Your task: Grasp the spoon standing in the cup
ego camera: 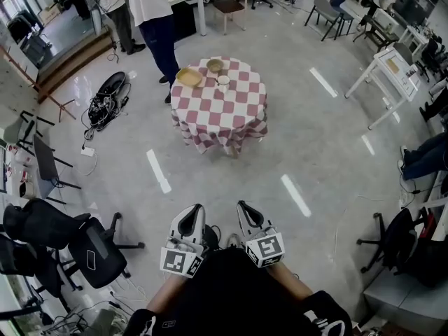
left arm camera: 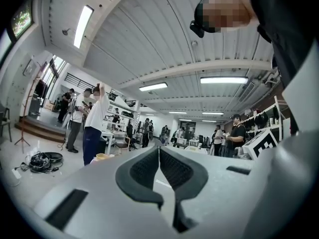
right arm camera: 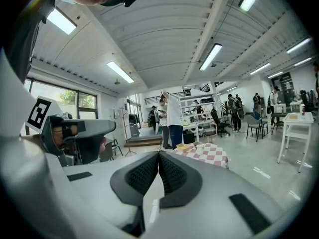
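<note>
A large workshop room with a pale grey floor (ego camera: 315, 138), seen from head height looking steeply down. Out in the middle of the floor stands a round table (ego camera: 224, 121) draped in a red-and-white checked cloth. A person (ego camera: 155, 12) in a white top and dark trousers stands at the table's far left edge. Dark office chairs (ego camera: 91, 250) cluster at the near left, and a coil of black cables (ego camera: 106, 98) lies on the floor to the left of the table.

At the near edge, close to the wearer's body, two grippers are held side by side, well apart from the table. The left gripper (ego camera: 195, 211) has its jaws pressed together with nothing between them. The right gripper (ego camera: 242, 207) is the same, jaws pressed together and nothing held.

Three small things sit on the far part of the tabletop. A shallow yellow bowl (ego camera: 188, 77) is at the left and a smaller tan bowl (ego camera: 215, 65) lies farther back. A white cup (ego camera: 223, 82) stands just right of the yellow bowl. The spoon is too small to make out in any view.
</note>
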`<act>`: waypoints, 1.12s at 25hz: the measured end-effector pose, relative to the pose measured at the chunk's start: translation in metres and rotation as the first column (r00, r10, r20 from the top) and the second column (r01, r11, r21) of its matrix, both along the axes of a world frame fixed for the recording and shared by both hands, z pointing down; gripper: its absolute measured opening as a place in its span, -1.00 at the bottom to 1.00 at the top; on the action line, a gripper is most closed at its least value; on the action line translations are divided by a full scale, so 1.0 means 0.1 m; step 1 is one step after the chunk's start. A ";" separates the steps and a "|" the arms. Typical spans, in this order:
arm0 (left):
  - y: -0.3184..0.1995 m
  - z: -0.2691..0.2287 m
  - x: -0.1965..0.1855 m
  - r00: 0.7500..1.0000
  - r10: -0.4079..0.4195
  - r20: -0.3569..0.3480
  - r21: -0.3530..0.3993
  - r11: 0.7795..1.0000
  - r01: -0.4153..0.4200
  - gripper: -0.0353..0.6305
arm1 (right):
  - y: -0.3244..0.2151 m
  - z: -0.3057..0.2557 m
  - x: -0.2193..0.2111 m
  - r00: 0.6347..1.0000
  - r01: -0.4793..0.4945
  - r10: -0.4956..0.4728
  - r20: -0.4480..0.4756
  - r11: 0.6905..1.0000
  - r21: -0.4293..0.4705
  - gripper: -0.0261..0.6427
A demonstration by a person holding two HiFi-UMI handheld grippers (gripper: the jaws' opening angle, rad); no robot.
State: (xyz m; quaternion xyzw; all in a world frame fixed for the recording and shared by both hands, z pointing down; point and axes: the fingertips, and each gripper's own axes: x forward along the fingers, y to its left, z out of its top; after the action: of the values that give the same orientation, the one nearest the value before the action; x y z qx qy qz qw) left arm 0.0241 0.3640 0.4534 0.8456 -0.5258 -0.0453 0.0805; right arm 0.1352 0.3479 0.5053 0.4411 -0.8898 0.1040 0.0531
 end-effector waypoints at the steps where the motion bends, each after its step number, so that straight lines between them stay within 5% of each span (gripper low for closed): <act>1: -0.04 0.01 0.02 1.000 -0.006 0.001 0.001 1.000 0.006 -0.85 | -0.05 0.02 0.01 1.000 0.008 -0.008 -0.005 1.000 0.002 -0.84; 12: -1.21 0.29 -0.11 0.999 0.020 -0.034 -0.026 0.999 -0.021 -0.85 | -1.15 0.29 -0.12 0.999 -0.015 0.014 -0.046 1.000 -0.022 -0.84; 22: -2.91 0.01 -0.70 0.993 0.105 -0.047 0.003 0.994 -0.105 -0.85 | -2.77 0.10 -0.80 0.994 -0.063 0.062 -0.090 0.998 -0.020 -0.84; 28: -3.49 0.01 -1.01 0.990 0.134 -0.032 0.001 0.991 -0.134 -0.85 | -3.46 0.10 -1.08 0.990 -0.105 0.103 -0.092 0.994 -0.017 -0.84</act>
State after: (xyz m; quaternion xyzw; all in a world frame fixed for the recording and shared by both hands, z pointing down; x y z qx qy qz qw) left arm -0.0765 0.0154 0.4543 0.8781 -0.4665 -0.0530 0.0923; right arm 0.0276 0.0015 0.5153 0.4904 -0.8612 0.0960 0.0930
